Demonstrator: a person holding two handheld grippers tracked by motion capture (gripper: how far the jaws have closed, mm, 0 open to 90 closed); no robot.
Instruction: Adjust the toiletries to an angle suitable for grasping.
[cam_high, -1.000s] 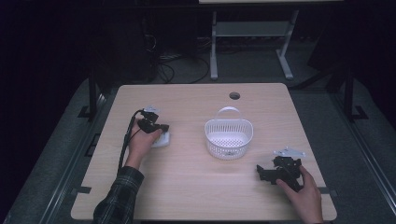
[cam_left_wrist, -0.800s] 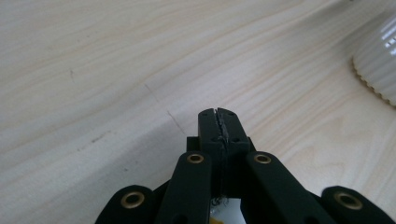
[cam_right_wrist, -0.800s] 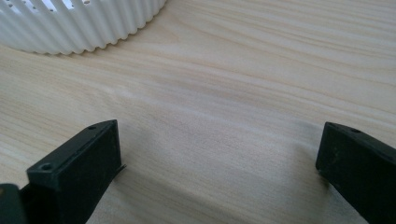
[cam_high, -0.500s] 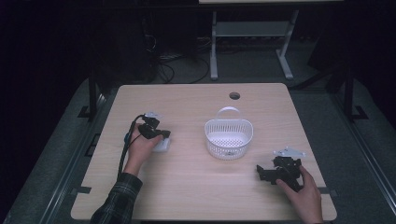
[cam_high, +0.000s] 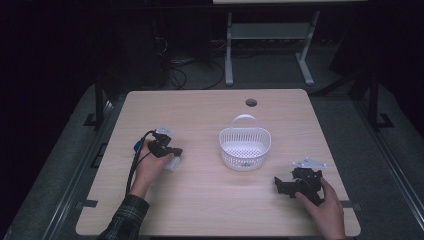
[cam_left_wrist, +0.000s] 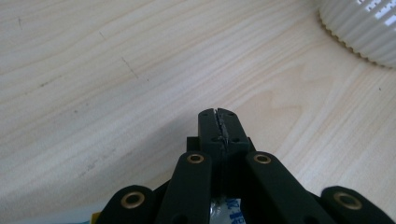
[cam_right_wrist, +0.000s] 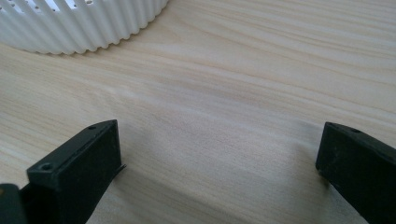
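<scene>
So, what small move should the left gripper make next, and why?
Probably carry the left gripper toward the basket and over its rim. Its jaws are shut and seem to pinch the thin edge of a white packet, while the basket stands apart from it, with bare table between them.

Left black two-jaw gripper: brass-coloured rivets on the linkage arms, black cable trailing, blue tab at rear. Right black two-jaw gripper: grey three-cornered plate on top. Left sleeve: dark plaid.
</scene>
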